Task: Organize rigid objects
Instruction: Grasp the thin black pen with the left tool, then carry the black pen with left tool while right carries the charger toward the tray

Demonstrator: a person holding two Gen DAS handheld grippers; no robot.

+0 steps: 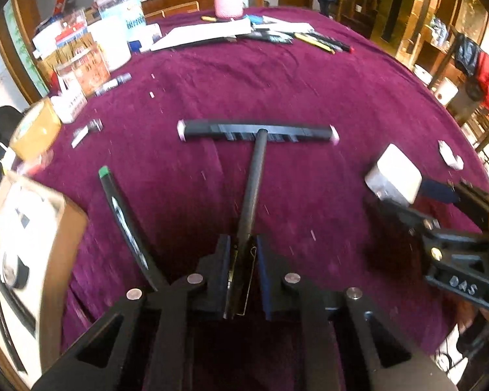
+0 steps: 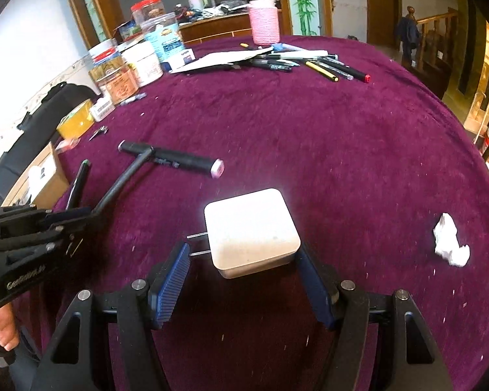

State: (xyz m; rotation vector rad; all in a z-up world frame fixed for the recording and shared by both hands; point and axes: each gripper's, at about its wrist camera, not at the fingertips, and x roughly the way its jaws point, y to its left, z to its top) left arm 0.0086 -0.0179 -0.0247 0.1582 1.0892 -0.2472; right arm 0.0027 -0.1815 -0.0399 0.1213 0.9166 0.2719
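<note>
Left hand-held gripper [image 1: 243,270]: nearest the lens in the left wrist view, blue pads clenched on the lower end of a black pen [image 1: 252,182] with a gold clip. Pen tip meets a second black pen [image 1: 257,132] lying crosswise on the table [image 1: 309,81], forming a T. A third black pen [image 1: 122,215], green-capped, lies just to the left.

Right hand-held gripper [image 2: 244,280]: jaws spread wide around a white plug adapter [image 2: 251,231], two prongs pointing left. The right pad sits against the adapter's edge; the left pad stands clear of it, beside the prongs. Whether it is actually held cannot be told.

Right wrist view only: a thumb [image 2: 1,332] on the left gripper's handle; a crumpled white tissue [image 2: 450,241] seen whole, well right of the adapter.

Left wrist view only: an open cardboard box [image 1: 32,244] at the table's left edge, contents partly visible.

Both views: jars [image 2: 120,75], a tape roll [image 2: 76,120], a pink-wrapped bottle [image 2: 264,19], papers and more pens [image 2: 309,63] at the far side.
</note>
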